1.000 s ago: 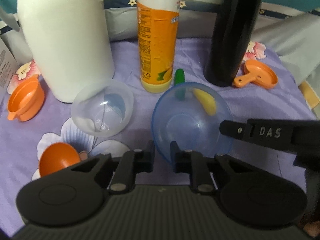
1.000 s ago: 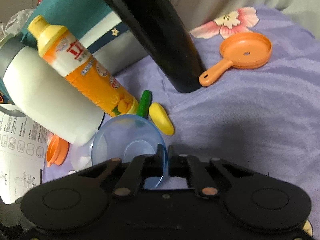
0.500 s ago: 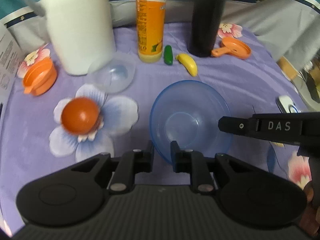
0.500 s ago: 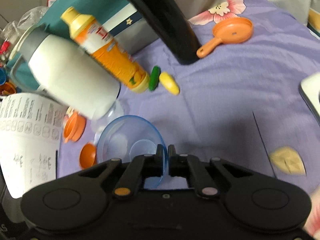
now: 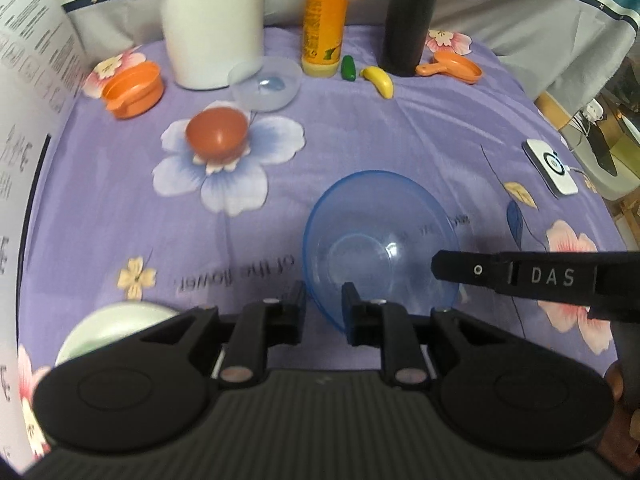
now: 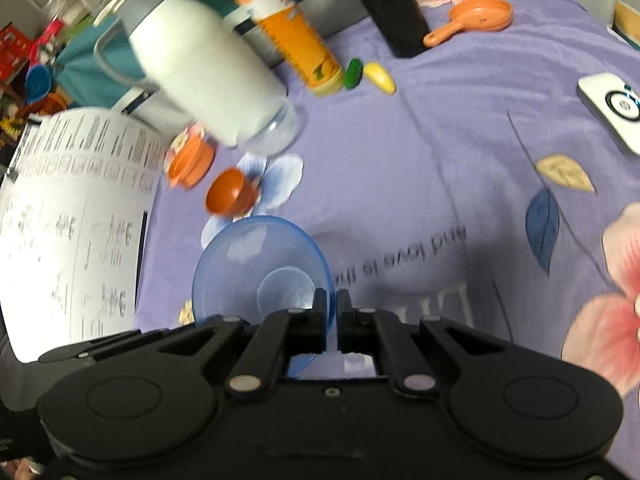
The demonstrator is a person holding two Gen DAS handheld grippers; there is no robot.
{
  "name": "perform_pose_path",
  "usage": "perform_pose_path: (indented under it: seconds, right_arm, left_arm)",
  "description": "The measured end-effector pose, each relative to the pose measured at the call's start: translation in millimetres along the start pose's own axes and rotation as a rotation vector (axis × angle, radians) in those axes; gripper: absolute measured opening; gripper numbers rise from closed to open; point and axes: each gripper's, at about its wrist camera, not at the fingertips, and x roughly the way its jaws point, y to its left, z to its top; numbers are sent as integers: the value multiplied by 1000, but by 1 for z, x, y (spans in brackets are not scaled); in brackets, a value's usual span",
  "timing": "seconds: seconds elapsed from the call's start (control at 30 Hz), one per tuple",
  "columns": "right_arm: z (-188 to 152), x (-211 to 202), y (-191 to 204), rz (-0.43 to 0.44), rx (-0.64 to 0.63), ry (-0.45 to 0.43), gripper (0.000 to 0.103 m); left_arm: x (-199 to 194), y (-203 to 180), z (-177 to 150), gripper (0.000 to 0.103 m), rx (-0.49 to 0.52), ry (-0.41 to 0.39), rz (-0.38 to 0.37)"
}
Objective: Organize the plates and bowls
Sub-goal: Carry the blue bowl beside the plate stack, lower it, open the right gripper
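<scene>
Clearly both tongs are clamped on the blue bowl (image 5: 380,248): the left tongs (image 5: 323,306) pinch its near rim, the right tongs (image 6: 331,312) its side rim, carrying it above the purple bedsheet (image 5: 360,128). Next it likely needs a level descent and release. Open sheet lies below; the orange bowl (image 5: 216,130) and clear bowl (image 5: 265,84) sit well apart.

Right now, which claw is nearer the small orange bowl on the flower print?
Left. The left claw grips the blue bowl at its near rim, the orange bowl ahead-left; the right claw grips the right rim.
</scene>
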Motion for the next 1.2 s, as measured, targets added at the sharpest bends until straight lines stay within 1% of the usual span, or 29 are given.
perform_pose_path:
  seconds: [0.3, 0.5, 0.77, 1.2]
  right_arm:
    - [-38, -12, 9, -16, -26, 43, 7]
    - [-42, -11, 10, -34, -27, 47, 8]
    - [-41, -11, 5, -56, -23, 53, 9]
    - [-43, -4, 3, -72, -10, 68, 9]
  left_arm:
    - [-12, 3, -33, 19, -3, 17, -7]
    - [-10, 3, -40, 20, -13, 29, -23]
    - [-3, -4, -43, 23, 6, 44, -36]
    - [14, -4, -45, 23, 6, 78, -44]
